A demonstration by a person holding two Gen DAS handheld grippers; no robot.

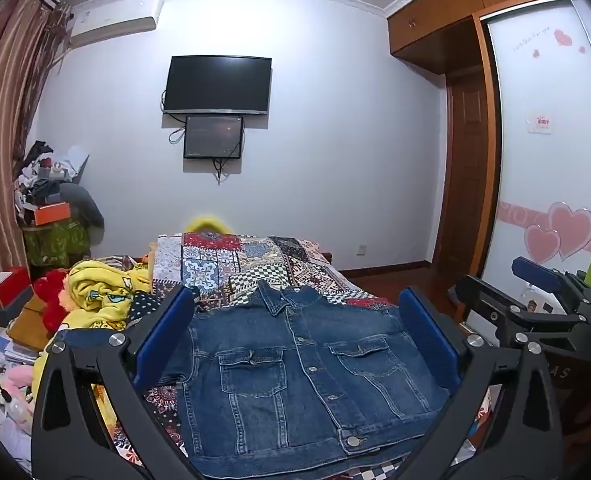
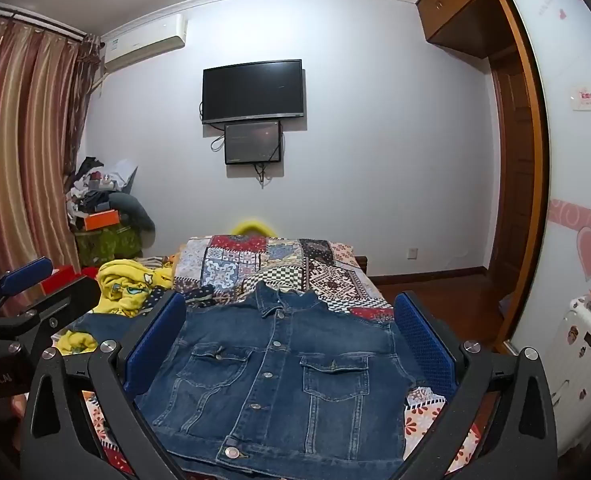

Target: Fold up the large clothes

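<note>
Though partly cut off, "Robot.AI" on left gripper [image 2: 27, 284].

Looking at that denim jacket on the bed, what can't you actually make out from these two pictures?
- Denim jacket sleeves: neither view shows them clearly; the gripper fingers cover its sides.
- Jacket hem: cut off by the bottom edge in both views.
- Yellow thing behind the patchwork quilt: mostly hidden by the bed.
- Small screen under the TV: its display is too dim to read.

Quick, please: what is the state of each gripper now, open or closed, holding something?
Left gripper: open, holding nothing, above the denim jacket.
Right gripper: open, holding nothing.
</note>
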